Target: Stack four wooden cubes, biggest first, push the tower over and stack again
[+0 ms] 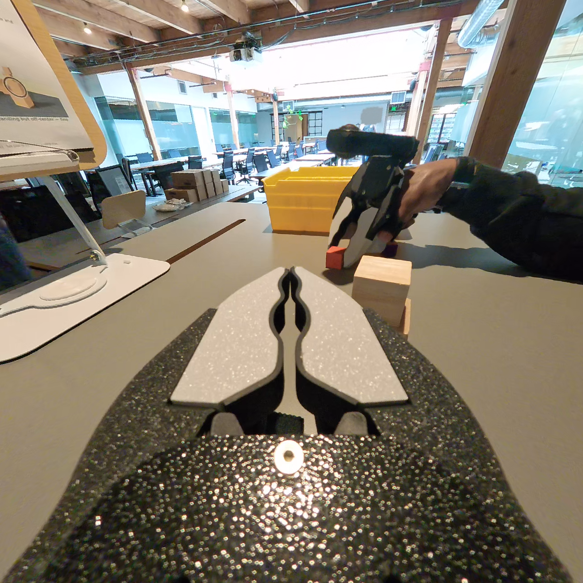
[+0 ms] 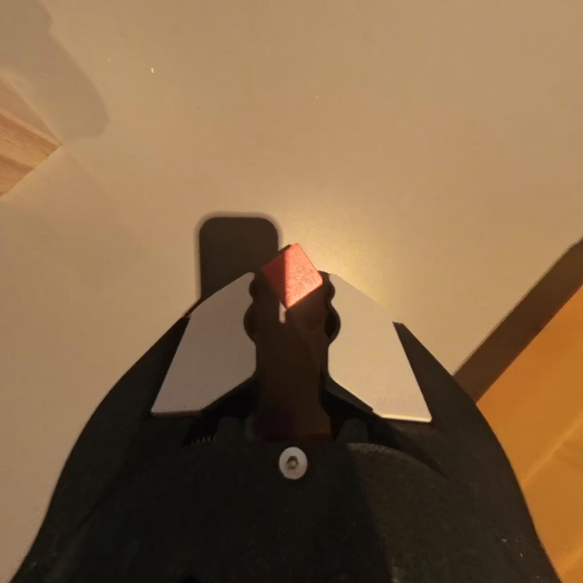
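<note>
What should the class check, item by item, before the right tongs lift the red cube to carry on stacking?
1. Red cube sits between the right tongs fingertips: ok.
2. Grip firmly closed on it: cannot tell; the cube sits cornerwise between the fingers.
3. Large plain wooden cube on top of another wooden block as a base: ok, though it sits offset.
4. Left tongs shut, empty and clear of the stack: ok.
5. Purple cube reachable: cannot tell, mostly hidden behind the right tongs.
6. Yellow bin clear of the lifting path: ok, it stands behind.
</note>
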Available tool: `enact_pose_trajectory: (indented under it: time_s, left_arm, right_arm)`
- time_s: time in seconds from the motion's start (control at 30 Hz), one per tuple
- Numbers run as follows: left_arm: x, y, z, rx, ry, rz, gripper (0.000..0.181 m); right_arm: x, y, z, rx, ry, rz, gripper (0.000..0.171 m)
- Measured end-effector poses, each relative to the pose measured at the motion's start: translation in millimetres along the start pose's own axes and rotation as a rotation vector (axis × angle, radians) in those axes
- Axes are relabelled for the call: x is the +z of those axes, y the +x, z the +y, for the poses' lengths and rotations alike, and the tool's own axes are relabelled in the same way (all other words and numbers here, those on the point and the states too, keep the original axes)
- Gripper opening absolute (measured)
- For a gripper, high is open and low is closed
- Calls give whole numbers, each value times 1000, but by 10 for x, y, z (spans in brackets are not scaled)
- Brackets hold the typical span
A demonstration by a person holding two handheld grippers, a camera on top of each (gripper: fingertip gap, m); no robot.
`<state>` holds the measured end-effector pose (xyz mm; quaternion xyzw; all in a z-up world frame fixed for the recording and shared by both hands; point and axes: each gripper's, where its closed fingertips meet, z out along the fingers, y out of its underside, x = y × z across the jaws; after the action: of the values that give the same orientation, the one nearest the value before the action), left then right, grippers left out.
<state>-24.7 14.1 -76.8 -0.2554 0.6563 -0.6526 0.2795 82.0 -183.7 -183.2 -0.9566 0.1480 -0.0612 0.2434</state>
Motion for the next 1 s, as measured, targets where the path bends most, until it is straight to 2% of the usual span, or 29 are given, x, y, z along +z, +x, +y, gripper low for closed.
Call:
enact_pose_trajectory:
  time_s: [0.1,0.33,0.6,0.7,0.8,1.0]
  left_arm:
    - [3,3,4,3,-3,1,0]
    - [12,12,15,12,-12,1,0]
    - [11,8,12,9,-11,2,0]
    - [8,3,7,5,-7,2,0]
    - [8,8,8,10,-7,2,0]
    - [8,4,8,1,-8,7,0]
  right_arm:
    - [19,17,-58,-9,32,5,31]
    - [-63,-97,-275,-20,136,-46,30]
    - [-620,-908,-995,-215,391,-257,30]
    - [-771,-1217,-1174,-324,368,-289,30]
    - [-742,-1388,-1237,-395,303,-269,30]
    - [-596,-1526,-1197,-367,258,-277,30]
